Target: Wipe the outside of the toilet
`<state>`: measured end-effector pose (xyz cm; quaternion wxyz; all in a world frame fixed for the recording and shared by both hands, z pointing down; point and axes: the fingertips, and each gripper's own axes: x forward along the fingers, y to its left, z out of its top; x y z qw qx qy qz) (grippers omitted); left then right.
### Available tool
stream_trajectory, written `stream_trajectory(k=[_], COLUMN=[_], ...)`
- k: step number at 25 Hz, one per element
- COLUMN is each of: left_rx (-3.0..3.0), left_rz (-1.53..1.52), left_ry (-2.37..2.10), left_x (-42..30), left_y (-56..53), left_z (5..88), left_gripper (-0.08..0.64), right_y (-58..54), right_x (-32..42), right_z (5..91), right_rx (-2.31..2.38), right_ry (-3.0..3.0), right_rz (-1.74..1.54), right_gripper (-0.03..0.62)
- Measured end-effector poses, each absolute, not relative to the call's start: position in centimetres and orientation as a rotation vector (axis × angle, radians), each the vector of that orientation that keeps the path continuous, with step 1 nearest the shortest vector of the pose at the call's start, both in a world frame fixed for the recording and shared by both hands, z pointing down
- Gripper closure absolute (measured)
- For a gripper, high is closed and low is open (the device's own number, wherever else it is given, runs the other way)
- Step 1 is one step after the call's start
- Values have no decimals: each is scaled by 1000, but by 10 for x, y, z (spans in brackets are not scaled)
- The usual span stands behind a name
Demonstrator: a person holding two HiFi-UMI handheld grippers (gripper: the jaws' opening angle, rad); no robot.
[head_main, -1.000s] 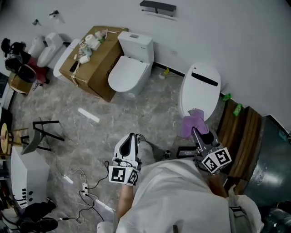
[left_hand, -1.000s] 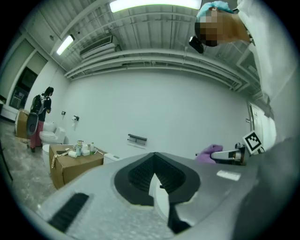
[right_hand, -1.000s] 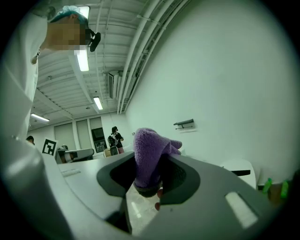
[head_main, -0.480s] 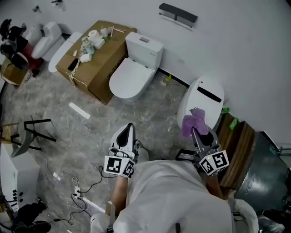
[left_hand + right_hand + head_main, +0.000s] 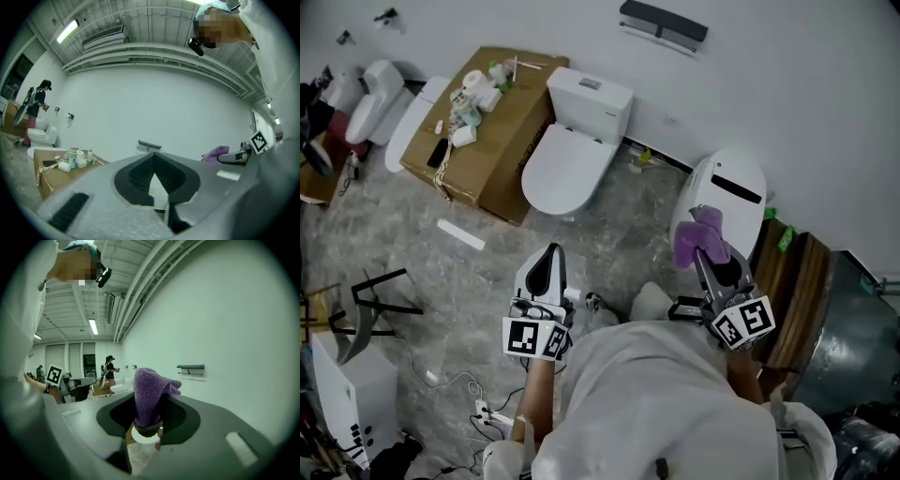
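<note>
A white toilet (image 5: 567,155) with a tank (image 5: 589,94) stands against the wall beside a cardboard box. To its right is a second white toilet (image 5: 727,192) with a closed oval lid and a black slit. My right gripper (image 5: 705,251) is shut on a purple cloth (image 5: 697,236) and hovers over the near edge of that oval lid. In the right gripper view the cloth (image 5: 149,392) stands up between the jaws of the right gripper (image 5: 150,420). My left gripper (image 5: 549,255) is shut and holds nothing; it hangs over the floor in front of the tank toilet. In the left gripper view the jaws of the left gripper (image 5: 154,161) meet.
A cardboard box (image 5: 478,141) carries rolls and bottles. A white bar (image 5: 461,234), a black stand (image 5: 375,298) and cables with a power strip (image 5: 483,411) lie on the marble floor. A wooden bench (image 5: 792,281) and a metal drum (image 5: 853,328) stand at the right. More toilets (image 5: 370,94) are at the far left.
The view has shifted as the person moved. The right gripper with the cloth has come closer to the oval lid. The left gripper has drifted slightly left.
</note>
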<state>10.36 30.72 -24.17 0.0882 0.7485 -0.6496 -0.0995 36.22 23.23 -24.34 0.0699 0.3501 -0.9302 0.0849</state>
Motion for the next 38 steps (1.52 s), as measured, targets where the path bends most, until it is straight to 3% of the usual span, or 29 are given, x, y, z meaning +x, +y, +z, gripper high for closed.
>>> stream_trajectory(k=[9, 24, 38], left_rx=[2166, 2012, 2100], left_rz=[-285, -332, -362], left_ry=[-1954, -2191, -2051], left_x=[112, 128, 22], left_y=[219, 50, -48], left_z=[-230, -269, -249], left_gripper=[555, 555, 555], right_y=[123, -85, -164], right_x=[365, 329, 227], right_z=[-219, -229, -224], right_rx=[1048, 647, 688], right_ry=[-2766, -2859, -2732], right_rz=[350, 281, 230], right_gripper=[454, 454, 454])
